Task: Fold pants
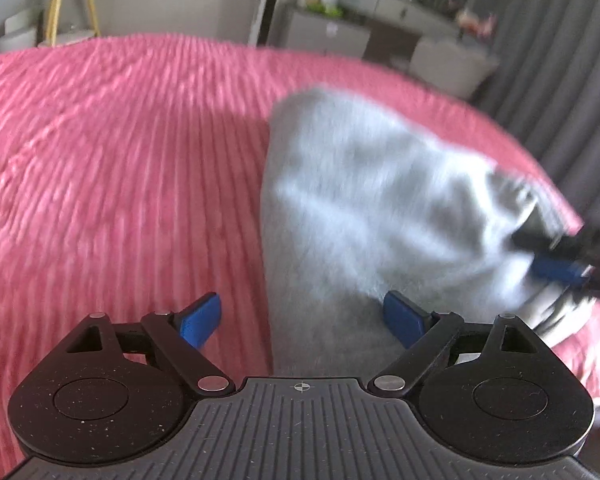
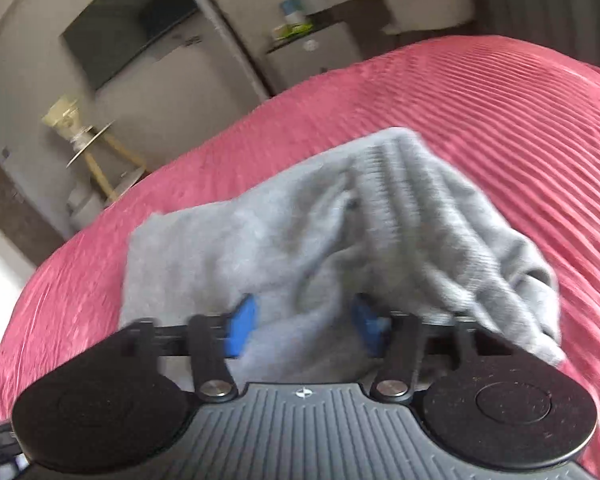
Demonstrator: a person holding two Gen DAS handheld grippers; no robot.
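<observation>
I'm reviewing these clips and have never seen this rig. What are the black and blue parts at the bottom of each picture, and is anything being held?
Each picture comes from a camera on a hand-held gripper that a person carries, looking forward along its two blue fingers. The left hand-held gripper is wide open above the edge of the grey pants, which lie bunched on a pink ribbed bedspread. The right hand-held gripper also stands open, with grey cloth between its fingers; whether the pads press on it is unclear through the blur.
</observation>
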